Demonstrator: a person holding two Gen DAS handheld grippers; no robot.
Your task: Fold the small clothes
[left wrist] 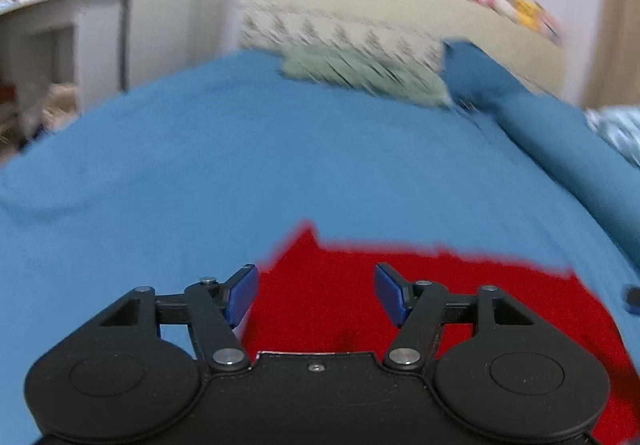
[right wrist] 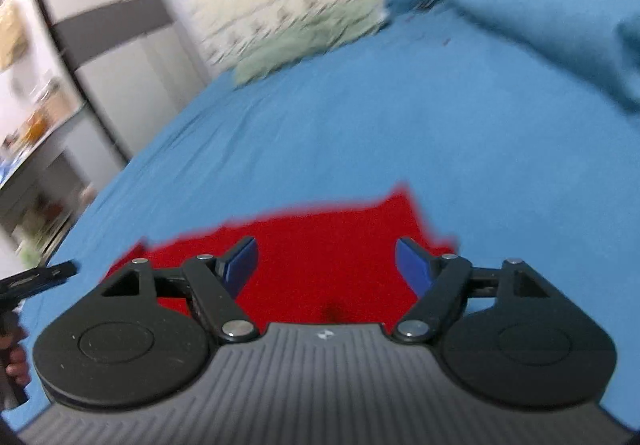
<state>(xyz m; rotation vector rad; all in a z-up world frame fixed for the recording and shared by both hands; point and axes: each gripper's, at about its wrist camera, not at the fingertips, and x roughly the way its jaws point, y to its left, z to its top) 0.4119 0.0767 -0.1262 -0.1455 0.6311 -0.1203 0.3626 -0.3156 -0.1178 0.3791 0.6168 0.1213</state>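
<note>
**A:** Left-wrist view first. Left gripper (left wrist: 315,291) has its jaws wide, nothing between the blue pads (left wrist: 242,295), which hang just above the red garment (left wrist: 460,285). Garment lies flat on the blue bedsheet (left wrist: 200,165), near edge of the bed, and runs off to the right of frame. A pointed corner sticks up at its far edge, just ahead of the left pad.

**B:** So no grip yet?

**A:** None. My read: this is the set-up for a pinch on the far edge. To do it well, drop onto that far-left corner and take the red layer alone, not the sheet under it. Frame is motion-blurred, so I can't tell how many layers the cloth has.

**B:** Right-wrist view?

**A:** Mirror picture. Right gripper (right wrist: 325,263) also spread wide and empty, pads over the red garment (right wrist: 320,245). Far-right corner of the cloth pokes up just beyond the right pad. Left gripper (right wrist: 38,277) shows at the left edge, beside the cloth's left end, with part of a hand under it.

**B:** Advice?

**A:** Both should take matching corners at the same far edge, close together, lift evenly, then bring the edge toward the near side. Uneven grabs would likely skew the fold. Pillows (right wrist: 304,29) at the far end are well apart and no obstacle.
</note>
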